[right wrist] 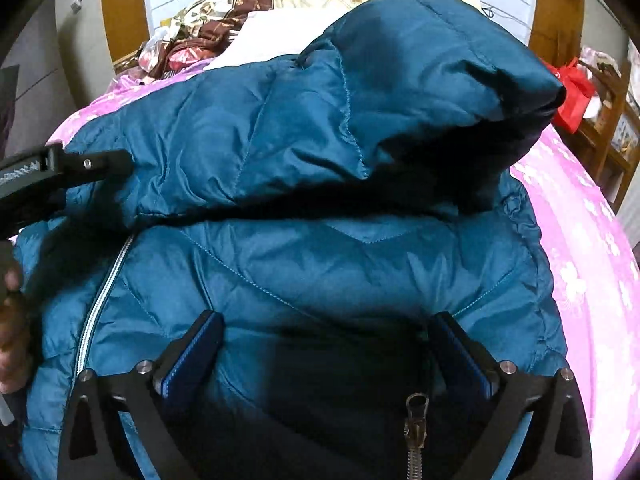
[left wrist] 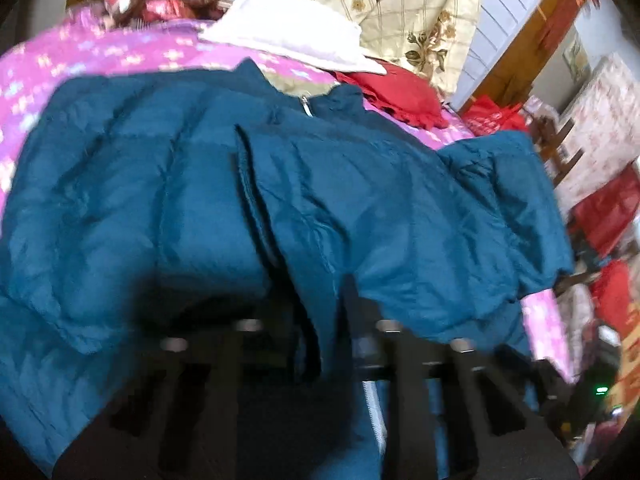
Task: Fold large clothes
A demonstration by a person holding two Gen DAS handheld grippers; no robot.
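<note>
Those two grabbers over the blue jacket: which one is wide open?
The right gripper: its blue-padded fingers stand far apart above the teal jacket, pinching nothing. The left gripper is closed on a fold of jacket fabric.

Bedroom: pink floral bedspread [left wrist: 120, 56], pillows [left wrist: 288, 36]

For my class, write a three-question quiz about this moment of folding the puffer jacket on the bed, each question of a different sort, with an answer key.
1. True or false: the right tongs are clamped on the jacket's sleeve.
2. Multiple choice: the bedspread under the jacket is A) pink with flowers, B) plain grey, C) striped green.
3. Fill in: the left tongs are shut on a fold of the ______.

Key
1. False: their jaws stand wide open above the jacket front, holding nothing.
2. A
3. jacket
</note>
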